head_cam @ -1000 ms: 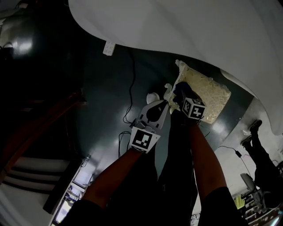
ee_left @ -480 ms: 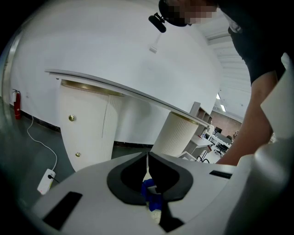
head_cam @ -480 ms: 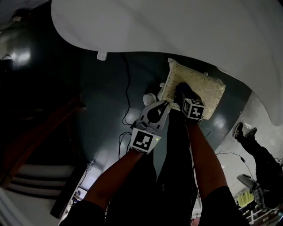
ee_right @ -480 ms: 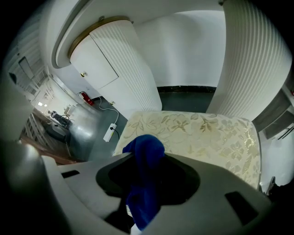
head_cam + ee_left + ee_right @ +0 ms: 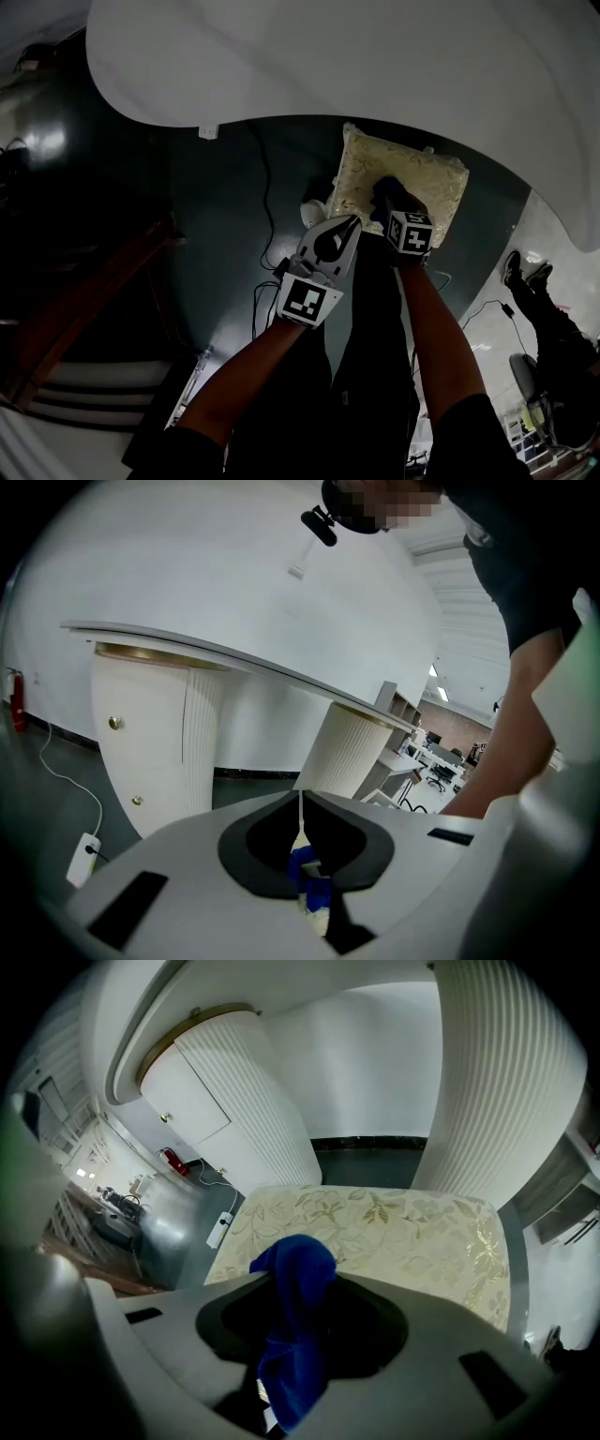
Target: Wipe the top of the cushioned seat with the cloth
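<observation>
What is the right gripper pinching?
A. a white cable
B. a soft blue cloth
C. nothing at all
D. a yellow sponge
B: the right gripper view shows the soft blue cloth clamped between the jaws of the right gripper, bunched up above the cream leaf-patterned cushioned seat.
</observation>
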